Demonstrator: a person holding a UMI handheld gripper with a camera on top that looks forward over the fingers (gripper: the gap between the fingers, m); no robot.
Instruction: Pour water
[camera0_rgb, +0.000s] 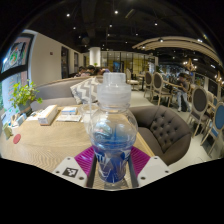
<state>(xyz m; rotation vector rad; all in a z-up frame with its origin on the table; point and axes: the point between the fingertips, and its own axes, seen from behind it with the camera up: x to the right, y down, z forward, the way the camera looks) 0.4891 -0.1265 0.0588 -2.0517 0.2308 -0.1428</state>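
A clear plastic water bottle (112, 130) with a white cap and a blue label stands upright between my fingers, filling the middle of the gripper view. My gripper (112, 163) is shut on the bottle, with both magenta pads (86, 157) pressed to its lower body. The bottle is held up above the light wooden table (45, 140), its cap level with the room behind. I see no cup or other vessel.
A white tissue box (46, 114) and papers lie on the table to the left, near a potted plant (22, 97). A dark grey armchair (165, 130) stands right of the bottle. More chairs and tables fill the café room beyond.
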